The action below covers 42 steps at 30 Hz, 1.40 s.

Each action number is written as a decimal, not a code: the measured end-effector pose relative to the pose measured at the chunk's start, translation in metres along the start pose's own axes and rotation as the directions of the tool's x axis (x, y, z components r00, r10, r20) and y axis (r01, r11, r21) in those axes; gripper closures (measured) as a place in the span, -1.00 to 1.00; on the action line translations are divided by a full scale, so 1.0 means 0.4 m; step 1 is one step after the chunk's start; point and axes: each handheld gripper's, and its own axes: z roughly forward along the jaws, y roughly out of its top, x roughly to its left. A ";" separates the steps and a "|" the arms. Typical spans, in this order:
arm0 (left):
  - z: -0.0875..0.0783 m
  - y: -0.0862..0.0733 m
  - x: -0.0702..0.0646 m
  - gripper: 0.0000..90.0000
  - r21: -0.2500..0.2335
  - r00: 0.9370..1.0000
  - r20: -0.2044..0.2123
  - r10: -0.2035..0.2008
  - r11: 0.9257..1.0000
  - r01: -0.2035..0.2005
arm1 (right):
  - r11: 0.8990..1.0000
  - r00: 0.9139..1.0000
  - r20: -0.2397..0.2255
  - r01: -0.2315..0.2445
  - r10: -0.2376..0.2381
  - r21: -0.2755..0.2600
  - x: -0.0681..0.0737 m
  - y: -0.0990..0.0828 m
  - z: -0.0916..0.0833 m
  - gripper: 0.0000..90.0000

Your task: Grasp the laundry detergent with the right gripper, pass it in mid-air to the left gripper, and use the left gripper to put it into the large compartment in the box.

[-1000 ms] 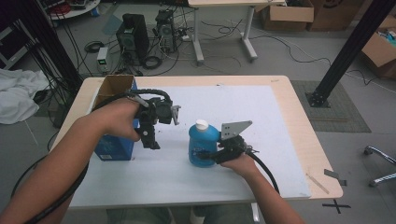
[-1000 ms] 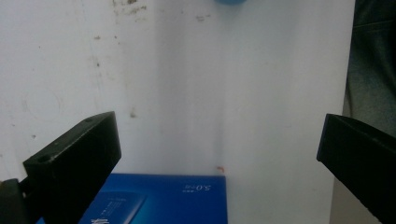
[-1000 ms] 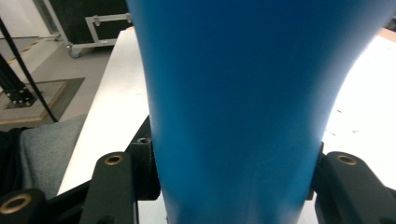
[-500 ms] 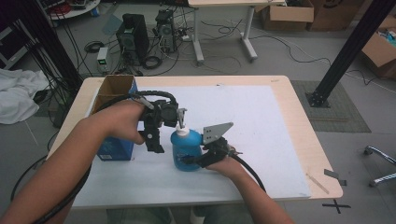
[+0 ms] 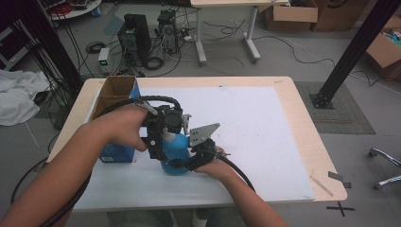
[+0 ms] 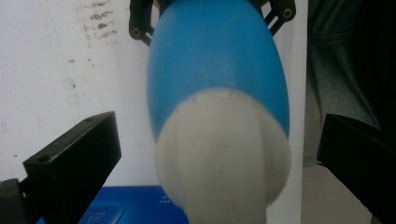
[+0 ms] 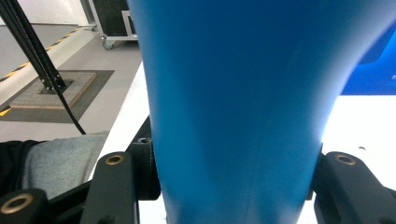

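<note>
A blue bottle [image 5: 176,152] with a white cap stands on the white mat near the table's front left. My right gripper [image 5: 183,163] is shut on its lower body from the right. In the right gripper view the blue bottle [image 7: 233,93] sits squeezed between my right gripper's [image 7: 229,163] jaws. My left gripper [image 5: 163,138] hovers over the bottle's top, pointing down. In the left gripper view the white cap [image 6: 224,163] and blue bottle [image 6: 217,79] lie between my left gripper's [image 6: 219,137] jaws, which stand wide apart and clear of the cap.
An open blue cardboard box [image 5: 116,92] stands at the table's left, just behind my left forearm. The white mat [image 5: 255,127] covers most of the wooden table [image 5: 312,142]. Bits of tape [image 5: 336,177] lie at the front right corner.
My right gripper has slid the blue bottle leftward across the mat to under the left gripper. The left hand has stayed nearly still, and the cap now sits between its jaws.
</note>
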 end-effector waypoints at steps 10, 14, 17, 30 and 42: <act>0.017 0.011 -0.003 -0.99 0.037 1.000 0.017 -0.012 0.999 0.011 | 1.000 1.000 -0.014 0.008 -0.008 -0.001 0.005 0.013 0.019 -0.02; 0.025 0.016 -0.006 -0.99 0.056 1.000 0.020 -0.014 0.998 0.012 | 1.000 1.000 -0.020 0.005 -0.005 -0.008 0.008 0.020 0.023 -0.02; 0.028 0.016 -0.006 -0.98 0.060 1.000 0.014 -0.014 0.998 0.013 | 1.000 0.999 -0.025 0.020 -0.021 -0.013 0.009 0.026 0.027 -0.02; 0.033 0.018 -0.012 -0.81 0.072 1.000 -0.007 -0.005 0.997 0.006 | 0.999 0.999 -0.023 0.026 -0.027 -0.019 0.007 0.031 0.038 -0.02; 0.036 0.016 -0.011 -0.65 0.080 1.000 -0.016 -0.002 0.997 0.003 | 1.000 1.000 -0.023 0.008 -0.008 -0.011 0.008 0.029 0.038 -0.01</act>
